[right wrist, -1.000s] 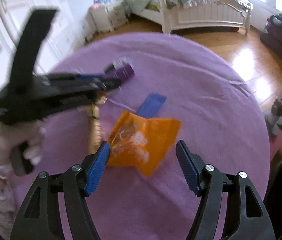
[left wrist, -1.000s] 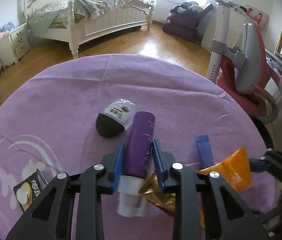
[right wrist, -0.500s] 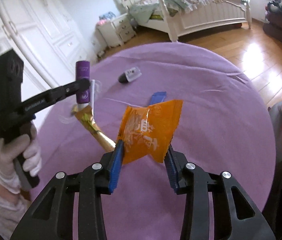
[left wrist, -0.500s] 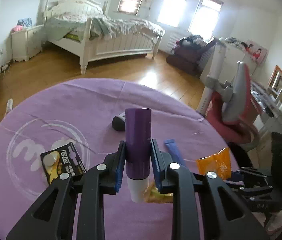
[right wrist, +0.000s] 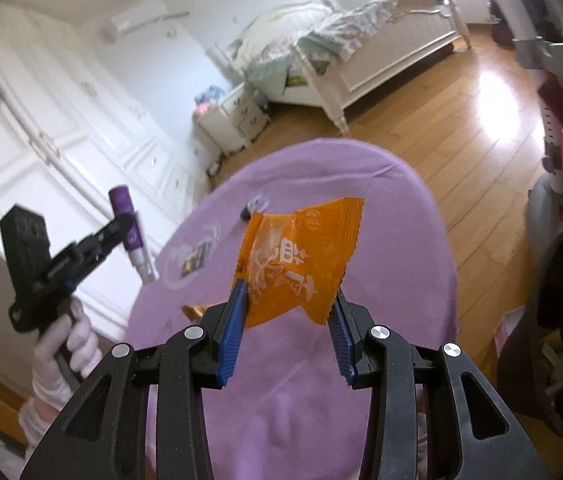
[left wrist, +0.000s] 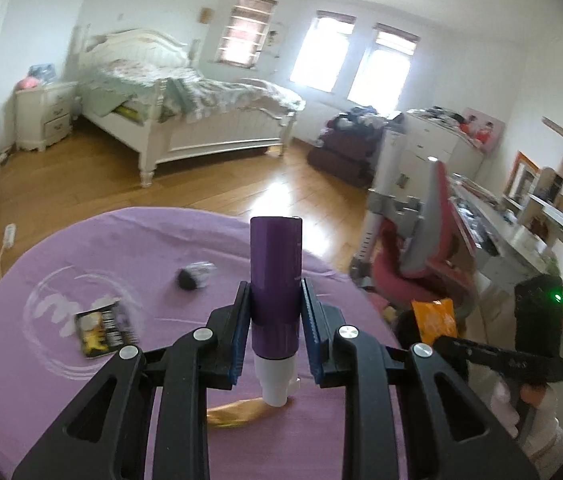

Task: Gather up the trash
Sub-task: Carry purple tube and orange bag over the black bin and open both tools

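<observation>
We hold both picks clear of the purple table (left wrist: 129,240) — left gripper (left wrist: 275,312) clamped on the purple tube (left wrist: 275,276), right gripper (right wrist: 287,316) pinching the orange wrapper (right wrist: 301,264) — so next, we judge, comes carrying them to a bin, which is not in view.

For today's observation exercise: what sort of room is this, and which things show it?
Most likely a home bedroom: an unmade white wooden bed, a white bedside drawer cabinet and tall white panelled wardrobe doors.

Round surface (left wrist: 61,380) under a purple cloth; on it lie a black-and-yellow packet (left wrist: 103,332), a dark blurred object (left wrist: 193,276), a gold wrapper (left wrist: 237,414)
</observation>
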Action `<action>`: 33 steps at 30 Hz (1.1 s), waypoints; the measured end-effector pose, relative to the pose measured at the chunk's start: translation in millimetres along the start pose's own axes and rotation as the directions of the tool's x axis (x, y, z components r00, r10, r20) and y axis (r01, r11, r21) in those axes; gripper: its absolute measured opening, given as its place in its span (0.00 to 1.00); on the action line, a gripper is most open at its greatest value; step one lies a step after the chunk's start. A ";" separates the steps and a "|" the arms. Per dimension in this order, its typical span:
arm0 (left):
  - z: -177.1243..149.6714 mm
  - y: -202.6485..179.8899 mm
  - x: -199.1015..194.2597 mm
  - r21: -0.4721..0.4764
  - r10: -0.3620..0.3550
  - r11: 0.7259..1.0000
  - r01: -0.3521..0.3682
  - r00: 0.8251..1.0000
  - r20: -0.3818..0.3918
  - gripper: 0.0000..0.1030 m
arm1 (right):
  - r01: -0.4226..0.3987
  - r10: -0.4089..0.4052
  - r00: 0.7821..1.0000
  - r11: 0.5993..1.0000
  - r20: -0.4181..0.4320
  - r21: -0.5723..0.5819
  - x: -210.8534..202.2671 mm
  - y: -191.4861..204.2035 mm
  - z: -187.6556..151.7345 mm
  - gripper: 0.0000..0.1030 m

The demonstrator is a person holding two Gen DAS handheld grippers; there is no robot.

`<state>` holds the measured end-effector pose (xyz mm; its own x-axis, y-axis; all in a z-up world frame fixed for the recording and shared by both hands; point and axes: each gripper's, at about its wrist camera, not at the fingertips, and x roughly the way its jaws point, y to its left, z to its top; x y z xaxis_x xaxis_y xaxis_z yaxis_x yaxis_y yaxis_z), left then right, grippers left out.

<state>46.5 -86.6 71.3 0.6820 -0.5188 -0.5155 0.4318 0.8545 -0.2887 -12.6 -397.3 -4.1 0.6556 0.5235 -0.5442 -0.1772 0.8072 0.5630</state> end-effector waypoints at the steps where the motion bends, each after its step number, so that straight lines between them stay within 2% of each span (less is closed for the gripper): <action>1: 0.5 -8.1 2.0 0.007 -0.018 1.000 0.018 1.000 -0.003 0.24 | -0.001 0.001 1.000 1.000 0.016 0.012 -8.4 -5.5 1.0 0.38; 4: 0.6 -45.3 15.9 0.035 -0.091 0.995 0.091 0.996 -0.022 0.24 | 0.006 -0.008 0.998 0.999 0.064 0.045 -31.6 -25.9 5.8 0.38; 9: -4.9 -112.9 52.1 0.090 -0.203 0.974 0.209 0.976 -0.074 0.24 | 0.031 -0.045 0.989 0.994 0.137 0.104 -72.1 -59.6 4.0 0.38; 15: -24.2 -188.8 103.4 0.118 -0.318 0.934 0.338 0.935 -0.160 0.24 | 0.083 -0.128 0.969 0.974 0.210 0.210 -120.3 -119.1 -3.7 0.38; 23: -62.2 -251.9 159.0 0.121 -0.381 0.896 0.427 0.879 -0.285 0.24 | 0.133 -0.226 0.946 0.925 0.231 0.356 -160.7 -198.4 -34.9 0.38; 33: -96.8 -286.9 205.2 0.111 -0.385 0.882 0.458 0.836 -0.390 0.24 | 0.155 -0.281 0.934 0.874 0.219 0.460 -172.3 -251.9 -63.9 0.38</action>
<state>5.5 -435.8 -29.8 0.1741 -0.7533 -0.6342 0.7589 0.5130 -0.4011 -127.8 -673.4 -91.9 0.8233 0.2023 -0.5304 0.2845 0.6615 0.6939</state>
